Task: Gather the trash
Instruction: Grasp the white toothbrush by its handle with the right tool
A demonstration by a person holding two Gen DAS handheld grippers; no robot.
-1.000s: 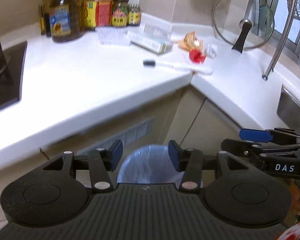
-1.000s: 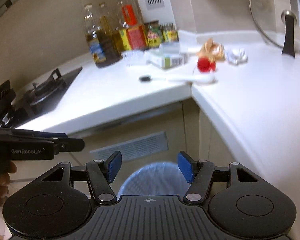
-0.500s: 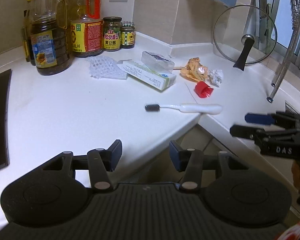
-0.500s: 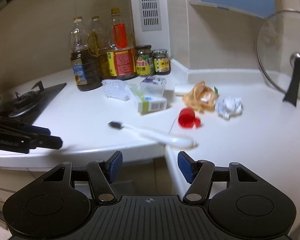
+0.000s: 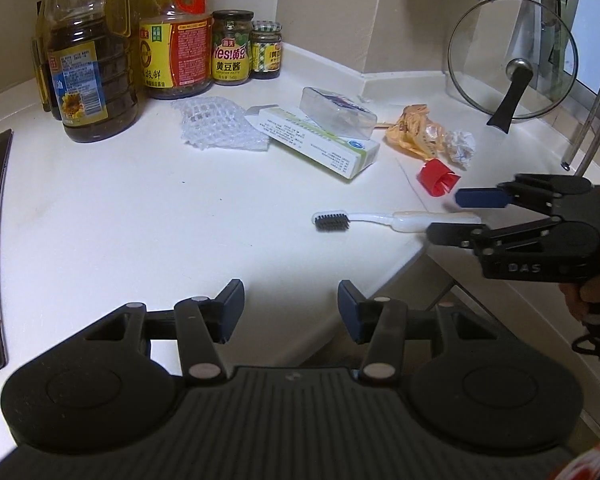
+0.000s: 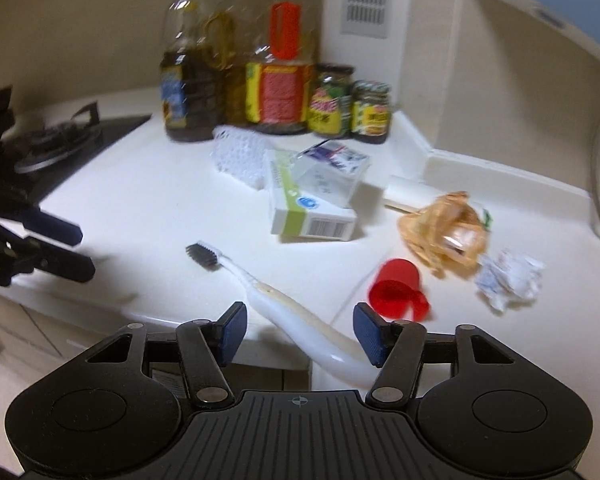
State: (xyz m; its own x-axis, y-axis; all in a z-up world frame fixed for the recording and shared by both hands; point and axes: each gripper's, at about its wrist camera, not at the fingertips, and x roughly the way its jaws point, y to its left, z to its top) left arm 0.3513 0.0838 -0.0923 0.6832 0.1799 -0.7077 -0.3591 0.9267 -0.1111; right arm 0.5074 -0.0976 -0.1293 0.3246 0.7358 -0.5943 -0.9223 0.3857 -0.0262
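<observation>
You are closing your right hand-held gripper (image 6: 300, 334), nothing gripped yet, around the toothbrush (image 6: 276, 300) handle on the counter (image 6: 148, 216) edge, bristles pointing away, while your left hand-held gripper (image 5: 290, 306) is hovering half-open, empty, farther off.

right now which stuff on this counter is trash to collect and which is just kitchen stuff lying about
Trash:
toothbrush
red cap
orange wrapper
crumpled paper
foam net
green-and-white box
clear plastic case

Just there:
oil bottles
sauce jars
glass lid
</observation>
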